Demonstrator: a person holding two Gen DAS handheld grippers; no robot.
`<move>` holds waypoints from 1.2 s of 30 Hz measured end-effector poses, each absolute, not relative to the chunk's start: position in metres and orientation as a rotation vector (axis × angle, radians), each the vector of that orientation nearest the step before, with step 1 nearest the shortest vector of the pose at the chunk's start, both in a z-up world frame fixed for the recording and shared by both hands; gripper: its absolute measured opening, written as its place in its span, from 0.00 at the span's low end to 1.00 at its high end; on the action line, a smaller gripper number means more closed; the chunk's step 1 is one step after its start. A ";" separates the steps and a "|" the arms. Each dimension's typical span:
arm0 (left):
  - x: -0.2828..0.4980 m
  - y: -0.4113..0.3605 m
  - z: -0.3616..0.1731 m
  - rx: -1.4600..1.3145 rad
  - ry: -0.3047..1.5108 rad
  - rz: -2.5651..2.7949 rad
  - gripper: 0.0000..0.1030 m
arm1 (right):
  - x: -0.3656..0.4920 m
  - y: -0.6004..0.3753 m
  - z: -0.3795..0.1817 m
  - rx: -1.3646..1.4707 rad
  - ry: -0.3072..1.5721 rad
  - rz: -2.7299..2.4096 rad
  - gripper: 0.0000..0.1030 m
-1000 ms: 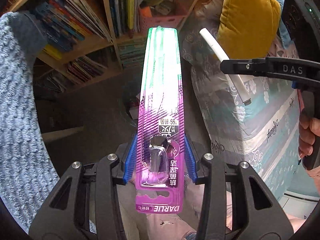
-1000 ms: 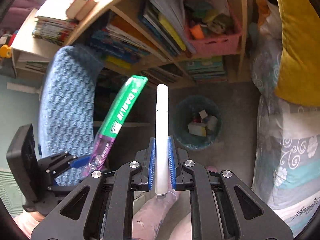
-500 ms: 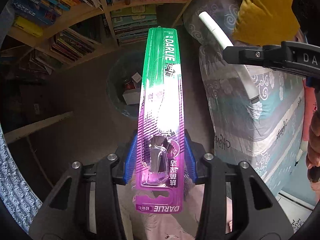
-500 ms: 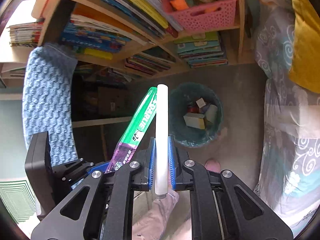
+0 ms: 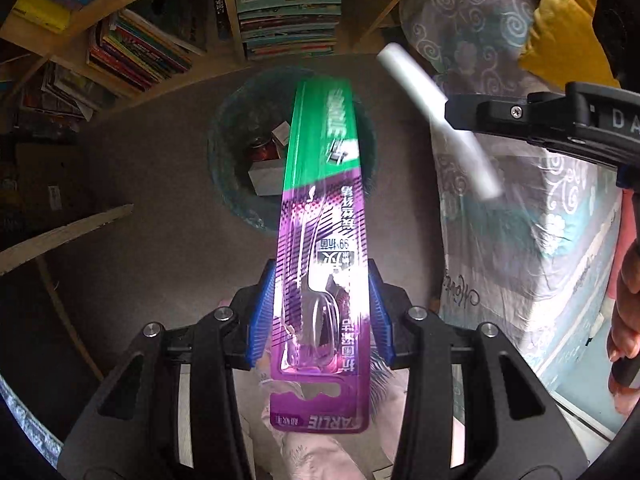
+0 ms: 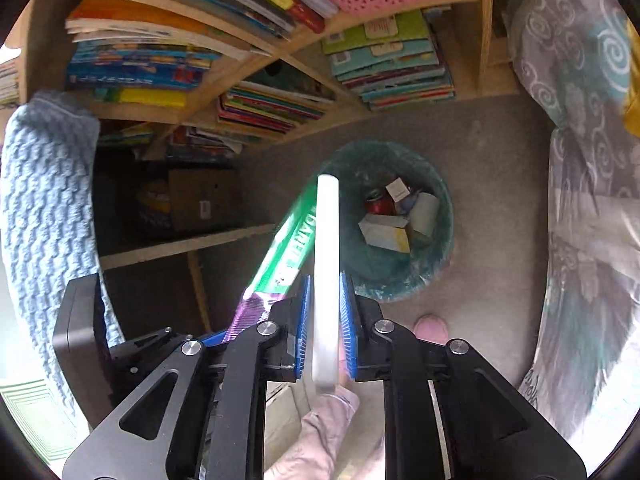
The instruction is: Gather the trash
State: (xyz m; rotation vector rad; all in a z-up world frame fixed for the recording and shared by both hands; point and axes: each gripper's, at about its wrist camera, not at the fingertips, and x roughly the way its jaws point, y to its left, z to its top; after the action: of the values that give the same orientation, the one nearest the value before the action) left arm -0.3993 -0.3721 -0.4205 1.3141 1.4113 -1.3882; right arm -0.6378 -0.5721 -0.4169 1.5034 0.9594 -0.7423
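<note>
A long green and purple toothbrush package [image 5: 320,240] stands between the blue pads of my left gripper [image 5: 320,312]. The jaws are opening and a thin gap shows on each side of the package. Its green end hangs over the teal trash bin [image 5: 224,184], which holds boxes and a red can. My right gripper [image 6: 324,320] is opening too, with a white tube [image 6: 326,260] loose between its pads, above the bin's [image 6: 444,248] left rim. In the left wrist view the tube [image 5: 436,120] is blurred.
A wooden bookshelf [image 6: 256,80] full of books runs behind the bin. A bed with a swirl-patterned sheet [image 6: 592,240] stands on the right, a blue knitted blanket [image 6: 44,208] on the left. A person's pink slipper [image 6: 430,326] rests on the grey floor near the bin.
Both grippers have sunk toward the bin, which now looks larger and sits under the two items. Both pairs of pads have parted from the package and the tube.
</note>
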 end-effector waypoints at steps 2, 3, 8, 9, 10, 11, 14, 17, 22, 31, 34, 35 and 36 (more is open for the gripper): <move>-0.402 -0.378 -0.430 1.327 1.412 -1.384 0.87 | -0.639 -0.576 -0.421 1.493 0.950 -0.771 0.63; -0.402 -0.381 -0.433 1.322 1.401 -1.379 0.87 | -0.640 -0.577 -0.422 1.499 0.944 -0.777 0.64; -0.397 -0.386 -0.428 1.289 1.406 -1.389 0.87 | -0.650 -0.580 -0.416 1.514 0.927 -0.805 0.79; -0.396 -0.384 -0.427 1.296 1.403 -1.391 0.87 | -0.653 -0.581 -0.414 1.516 0.928 -0.815 0.85; -0.396 -0.383 -0.426 1.304 1.398 -1.390 0.87 | -0.656 -0.581 -0.413 1.521 0.924 -0.819 0.85; -0.395 -0.380 -0.423 1.313 1.391 -1.393 0.87 | -0.658 -0.581 -0.412 1.524 0.923 -0.821 0.85; -0.392 -0.379 -0.421 1.325 1.385 -1.393 0.87 | -0.662 -0.581 -0.409 1.542 0.908 -0.822 0.85; -0.389 -0.377 -0.417 1.321 1.380 -1.391 0.87 | -0.663 -0.579 -0.403 1.544 0.905 -0.823 0.85; -0.387 -0.375 -0.403 1.308 1.371 -1.392 0.88 | -0.661 -0.575 -0.390 1.541 0.903 -0.818 0.86; -0.378 -0.367 -0.338 1.242 1.315 -1.447 0.91 | -0.656 -0.567 -0.340 1.525 0.870 -0.776 0.88; -0.367 -0.362 -0.306 1.210 1.275 -1.459 0.91 | -0.646 -0.561 -0.313 1.484 0.882 -0.741 0.88; -0.362 -0.360 -0.293 1.198 1.262 -1.460 0.92 | -0.642 -0.560 -0.304 1.466 0.885 -0.726 0.88; -0.357 -0.358 -0.283 1.188 1.247 -1.459 0.93 | -0.638 -0.558 -0.295 1.451 0.886 -0.711 0.88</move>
State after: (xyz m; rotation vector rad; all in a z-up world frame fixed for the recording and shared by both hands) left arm -0.3571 -0.3580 -0.2825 1.1882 1.2469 -1.4592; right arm -0.6375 -0.5577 -0.2951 1.4515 0.8862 -0.7109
